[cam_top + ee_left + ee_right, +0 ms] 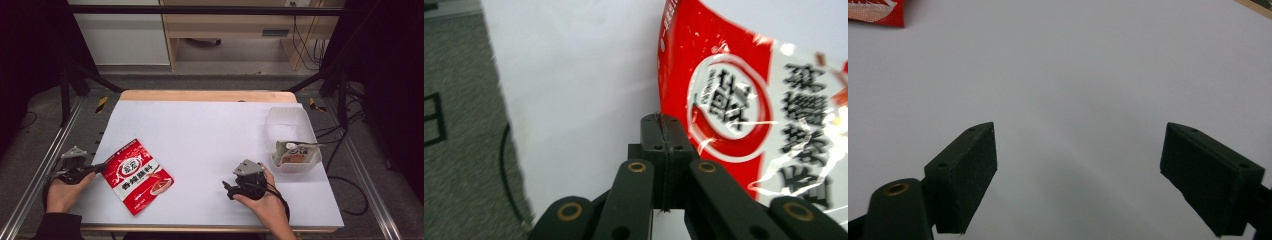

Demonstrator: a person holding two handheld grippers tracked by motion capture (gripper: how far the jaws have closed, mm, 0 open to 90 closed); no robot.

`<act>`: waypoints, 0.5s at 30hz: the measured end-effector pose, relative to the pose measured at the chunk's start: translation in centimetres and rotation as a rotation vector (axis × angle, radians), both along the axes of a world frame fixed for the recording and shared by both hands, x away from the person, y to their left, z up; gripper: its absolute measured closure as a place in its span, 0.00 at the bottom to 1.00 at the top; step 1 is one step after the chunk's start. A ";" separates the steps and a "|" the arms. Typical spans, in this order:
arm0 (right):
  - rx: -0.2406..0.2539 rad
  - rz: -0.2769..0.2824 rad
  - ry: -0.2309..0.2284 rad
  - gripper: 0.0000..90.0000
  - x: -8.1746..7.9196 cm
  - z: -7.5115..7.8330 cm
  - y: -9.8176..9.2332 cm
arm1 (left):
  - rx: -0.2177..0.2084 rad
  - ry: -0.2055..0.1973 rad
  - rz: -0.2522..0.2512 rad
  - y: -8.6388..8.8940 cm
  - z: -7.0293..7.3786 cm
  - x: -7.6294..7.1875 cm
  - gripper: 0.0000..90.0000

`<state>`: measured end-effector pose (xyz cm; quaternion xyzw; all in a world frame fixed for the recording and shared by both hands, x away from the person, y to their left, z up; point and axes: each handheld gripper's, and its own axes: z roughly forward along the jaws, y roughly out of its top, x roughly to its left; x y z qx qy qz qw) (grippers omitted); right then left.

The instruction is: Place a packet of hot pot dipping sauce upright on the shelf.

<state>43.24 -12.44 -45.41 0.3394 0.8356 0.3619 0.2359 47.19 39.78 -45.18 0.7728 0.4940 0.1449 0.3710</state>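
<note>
Left gripper pinches red packet edge.

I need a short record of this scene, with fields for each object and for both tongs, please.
surface: white table sheet
red packet: lies flat at the left front
clear tub: at the right, holds a small pouch
left tongs: shut, at the red packet's left edge
right tongs: open, above bare sheet, holding nothing

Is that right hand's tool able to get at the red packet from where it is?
Probably yes: the right tool is open, with bare white table between it and the red packet.
</note>
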 end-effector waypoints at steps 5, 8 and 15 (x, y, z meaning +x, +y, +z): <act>0.004 -0.006 -0.001 0.17 0.1 0.0 0.0 | 0.010 -0.073 -0.057 -1.9 1.9 0.2 1.00; 0.000 -0.004 -0.004 0.17 0.2 0.1 0.1 | 0.044 -0.090 -0.100 -3.2 2.6 0.4 1.00; -0.004 0.007 -0.021 0.17 0.4 0.6 0.5 | 0.093 -0.118 -0.162 -4.9 3.7 0.9 1.00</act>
